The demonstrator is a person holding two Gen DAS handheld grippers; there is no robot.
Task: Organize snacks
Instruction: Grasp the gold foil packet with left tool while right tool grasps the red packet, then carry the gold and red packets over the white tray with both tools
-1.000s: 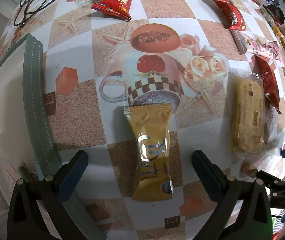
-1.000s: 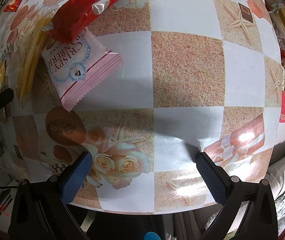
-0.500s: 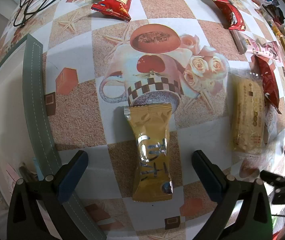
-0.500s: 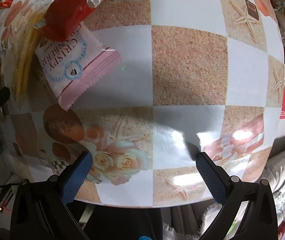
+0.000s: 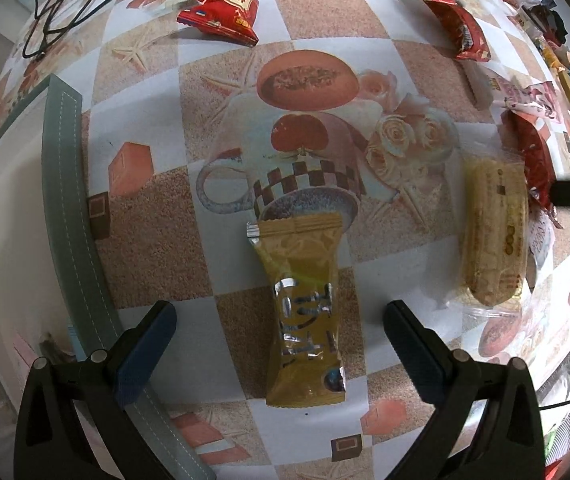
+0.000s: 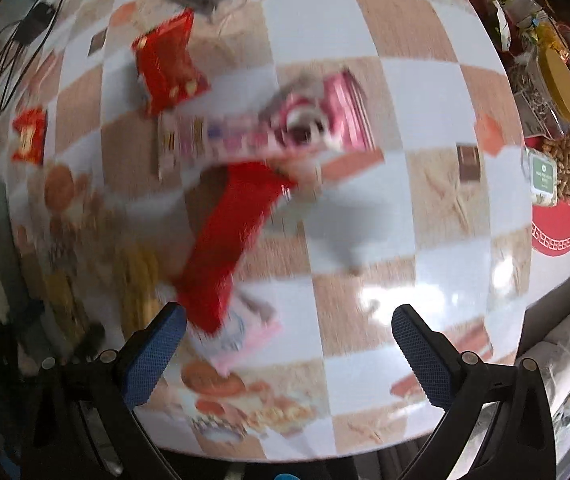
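Both grippers' jaws apart; gold pkt (image 5: 303, 312) btwn left's.

The gold snack packet (image 5: 303, 312) is glossy foil-like film with silvery reflective lettering and a crimped end seal. The biscuit pack (image 5: 493, 236) beside it wears clear, shiny plastic wrap. The red snack bag (image 5: 221, 12) is glossy, crinkled film. The surface (image 5: 417, 272) carries a smooth, glossy printed cover that reflects light. The left gripper (image 5: 281, 340) has matt black plastic arms and dark blue fingers (image 5: 145, 350) with fine textured pads.
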